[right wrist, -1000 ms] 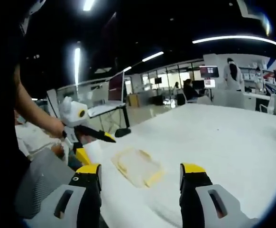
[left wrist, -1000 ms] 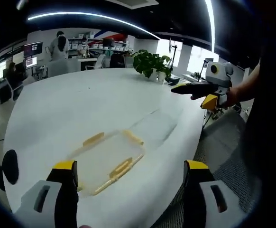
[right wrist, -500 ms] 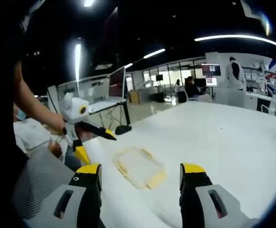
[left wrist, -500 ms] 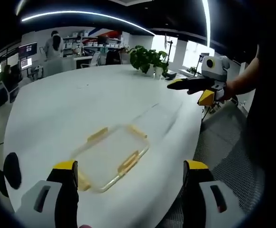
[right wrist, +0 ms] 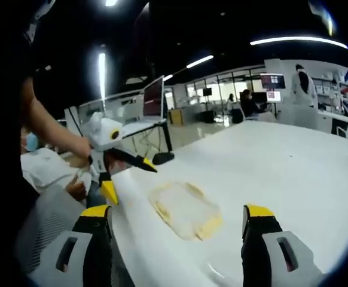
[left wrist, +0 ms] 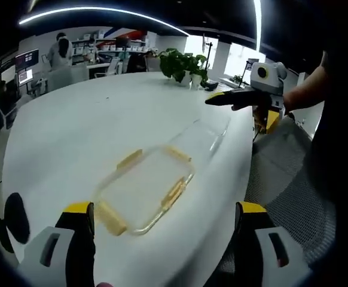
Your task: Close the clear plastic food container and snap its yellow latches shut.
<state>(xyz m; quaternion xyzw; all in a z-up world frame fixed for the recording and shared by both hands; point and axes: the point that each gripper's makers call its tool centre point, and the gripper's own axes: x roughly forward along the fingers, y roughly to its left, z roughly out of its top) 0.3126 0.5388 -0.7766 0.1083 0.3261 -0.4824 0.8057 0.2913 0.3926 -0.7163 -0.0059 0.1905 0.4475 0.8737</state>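
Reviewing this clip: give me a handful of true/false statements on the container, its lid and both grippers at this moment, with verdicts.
1. The lid with yellow latches lies flat on the white table. True.
2. The left gripper is clamped on a latch. False: its jaws are wide apart, short of the lid, touching nothing.
3. The clear container lies beyond the lid in the left gripper view. True.
4. The right gripper holds the lid. False: open, above the table.
5. A potted plant stands on the table's far side. True.

clear plastic container (left wrist: 144,191) on smooth white table (left wrist: 72,137).
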